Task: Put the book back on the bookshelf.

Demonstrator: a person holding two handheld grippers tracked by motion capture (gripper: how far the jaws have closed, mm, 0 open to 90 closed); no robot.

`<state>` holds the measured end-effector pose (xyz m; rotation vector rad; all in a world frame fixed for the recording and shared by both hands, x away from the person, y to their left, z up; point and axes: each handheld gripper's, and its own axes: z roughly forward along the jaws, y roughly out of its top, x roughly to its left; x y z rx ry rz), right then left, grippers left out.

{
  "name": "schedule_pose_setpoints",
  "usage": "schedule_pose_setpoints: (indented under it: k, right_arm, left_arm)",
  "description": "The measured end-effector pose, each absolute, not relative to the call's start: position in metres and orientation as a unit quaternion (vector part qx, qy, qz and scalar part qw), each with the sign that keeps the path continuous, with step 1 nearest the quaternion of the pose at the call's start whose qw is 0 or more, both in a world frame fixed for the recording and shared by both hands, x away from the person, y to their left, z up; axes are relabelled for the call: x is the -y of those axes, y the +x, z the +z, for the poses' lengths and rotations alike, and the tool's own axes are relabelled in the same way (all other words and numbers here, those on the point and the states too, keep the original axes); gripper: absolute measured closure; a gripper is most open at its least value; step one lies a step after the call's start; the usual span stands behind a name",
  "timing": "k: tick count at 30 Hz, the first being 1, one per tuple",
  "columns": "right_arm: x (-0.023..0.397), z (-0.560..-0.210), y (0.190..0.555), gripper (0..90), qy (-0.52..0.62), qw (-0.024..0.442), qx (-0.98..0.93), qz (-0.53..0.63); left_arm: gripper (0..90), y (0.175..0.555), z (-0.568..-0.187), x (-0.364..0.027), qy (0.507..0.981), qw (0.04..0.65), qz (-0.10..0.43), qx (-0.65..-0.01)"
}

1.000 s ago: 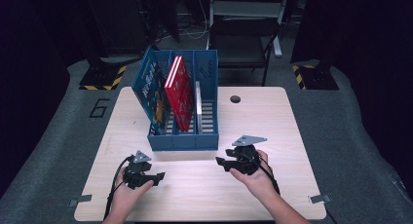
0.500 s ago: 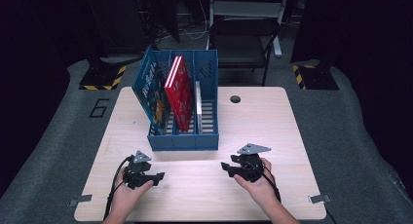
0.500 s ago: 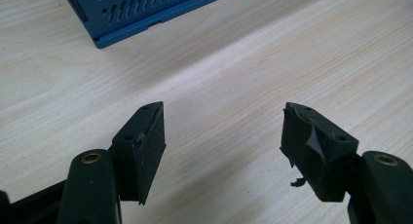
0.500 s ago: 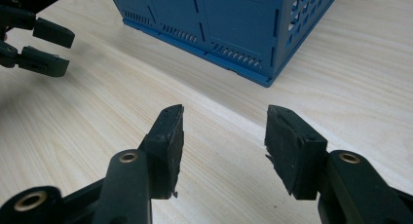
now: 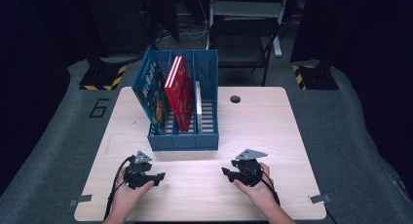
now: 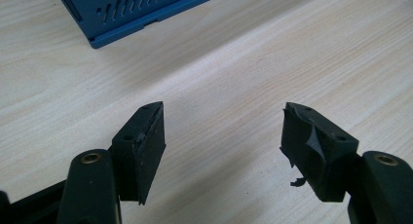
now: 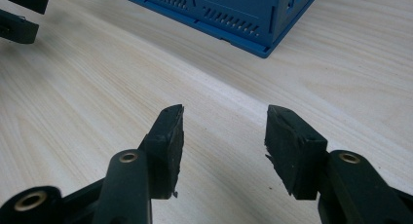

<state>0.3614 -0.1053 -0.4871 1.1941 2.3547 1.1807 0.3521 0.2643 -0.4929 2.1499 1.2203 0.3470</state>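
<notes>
Both hands are resting low on the wooden table (image 5: pixel 272 117), the left gripper (image 5: pixel 158 176) and right gripper (image 5: pixel 226 171) gaping empty, facing the blue file rack (image 5: pixel 182 139) holding upright books, seemingly parked clear.

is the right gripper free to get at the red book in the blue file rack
Probably yes: the right gripper is open and empty, bare table lies before the blue file rack, and the red book sticks up above it.
</notes>
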Motion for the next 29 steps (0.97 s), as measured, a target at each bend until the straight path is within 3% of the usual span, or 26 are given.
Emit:
schedule_pose_setpoints:
  k: [29]
  right_arm:
    - [0.125, -0.507, 0.365, 47.7, 0.433, 0.137, -0.796, 0.4]
  left_arm:
    - [32.1, 0.36, -0.496, -0.249, 0.828, 0.323, 0.127, -0.44]
